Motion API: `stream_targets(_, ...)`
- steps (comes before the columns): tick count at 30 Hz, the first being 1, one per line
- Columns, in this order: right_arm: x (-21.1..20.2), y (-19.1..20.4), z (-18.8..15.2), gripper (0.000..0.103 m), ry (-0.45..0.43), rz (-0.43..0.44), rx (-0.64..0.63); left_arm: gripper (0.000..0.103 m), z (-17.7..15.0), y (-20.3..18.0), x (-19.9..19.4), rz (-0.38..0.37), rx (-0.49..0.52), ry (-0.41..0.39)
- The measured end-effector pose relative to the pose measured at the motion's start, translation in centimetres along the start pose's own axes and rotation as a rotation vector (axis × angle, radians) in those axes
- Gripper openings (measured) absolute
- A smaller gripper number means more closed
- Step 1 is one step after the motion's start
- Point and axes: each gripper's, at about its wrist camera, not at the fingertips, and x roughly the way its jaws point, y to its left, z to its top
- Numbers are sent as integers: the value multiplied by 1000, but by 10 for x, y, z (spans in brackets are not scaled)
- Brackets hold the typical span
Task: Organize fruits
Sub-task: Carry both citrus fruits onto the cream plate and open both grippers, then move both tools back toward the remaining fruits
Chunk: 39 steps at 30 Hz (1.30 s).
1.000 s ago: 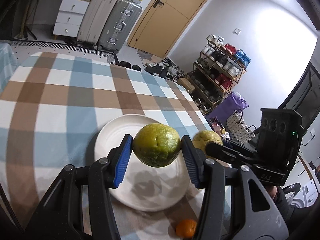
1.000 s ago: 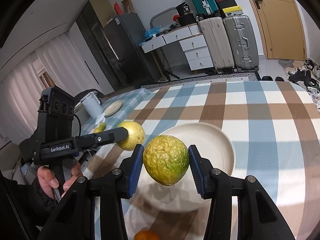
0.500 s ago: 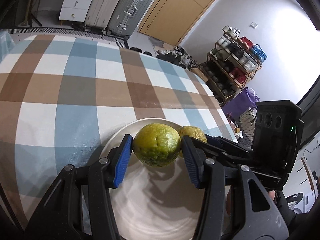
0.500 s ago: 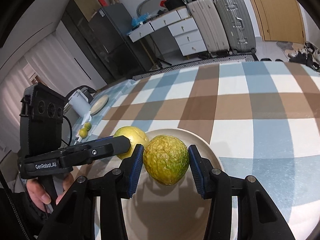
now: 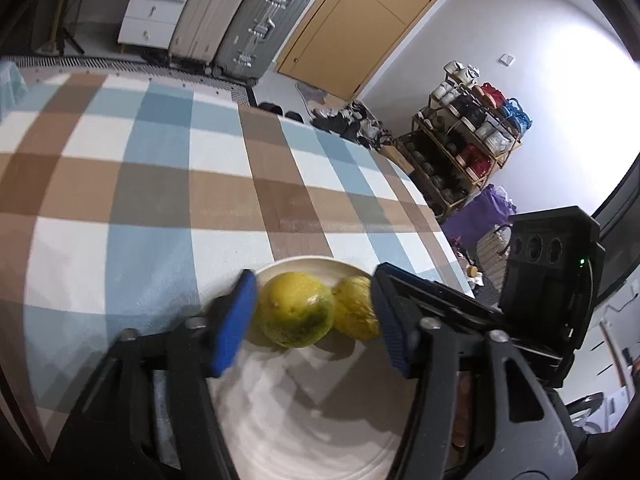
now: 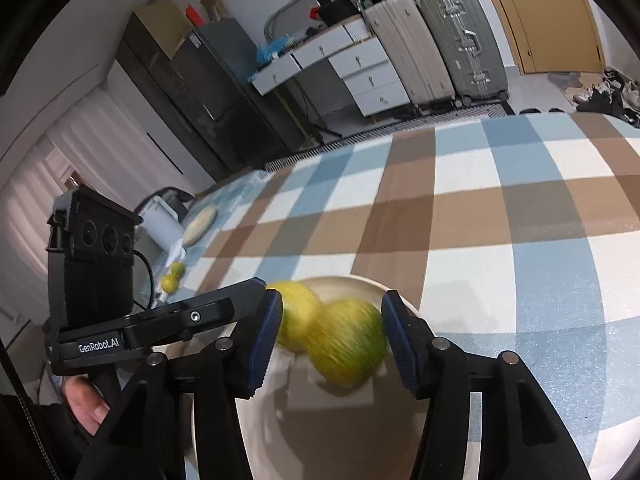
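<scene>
Left gripper (image 5: 314, 316) and right gripper (image 6: 328, 334) both spread wide, gripping nothing. Two fruits (image 5: 295, 310) touching on plate (image 5: 304, 432), lower centre. Checked tablecloth (image 5: 160, 200); suitcases (image 5: 240, 20), door (image 5: 372, 20) upper frame.

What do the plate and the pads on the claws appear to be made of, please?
Plate: probably glazed ceramic, off-white, with a smooth surface that carries soft sheen and shadows; melamine is possible. Left claw pads: blue, ribbed, matte, likely rubber or soft plastic. Right claw pads: the same blue ribbed look, mounted on black plastic arms.
</scene>
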Motion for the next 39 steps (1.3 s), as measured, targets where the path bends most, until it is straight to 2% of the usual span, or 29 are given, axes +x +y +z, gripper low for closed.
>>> stream_targets(3, -12, 2, 0, 70, -26, -6, 3, 62, 0, -6, -11, -9, 9, -14)
stream_targets(5, -23, 3, -1, 81, -44, -6, 13, 66, -2, -10, -20, 6, 20, -20)
stream_targets(7, -36, 6, -4, 88, -69, -8, 10, 76, -5, -16, -31, 22, 31, -30)
stream_targets(8, -44, 9, -6, 95, -79, -19, 7, 77, -8, -19, -37, 32, 37, -36)
stream_targets(10, -62, 16, -12, 103, -117, -46, -3, 81, -13, -28, -52, 51, 57, -54)
stream_targets(17, -118, 45, -35, 103, -224, -86, -38, 86, -41, -67, -105, 186, 172, -110)
stream_targets(20, -140, 61, -48, 103, -262, -103, -59, 92, -56, -83, -128, 246, 206, -143)
stream_targets(22, -153, 71, -56, 103, -281, -121, -75, 102, -64, -91, -142, 264, 217, -166)
stream_targets(31, -197, 111, -91, 103, -329, -131, -107, 102, -104, -125, -205, 323, 270, -254)
stream_targets(39, -217, 143, -122, 103, -335, -147, -161, 102, -141, -139, -244, 336, 261, -272)
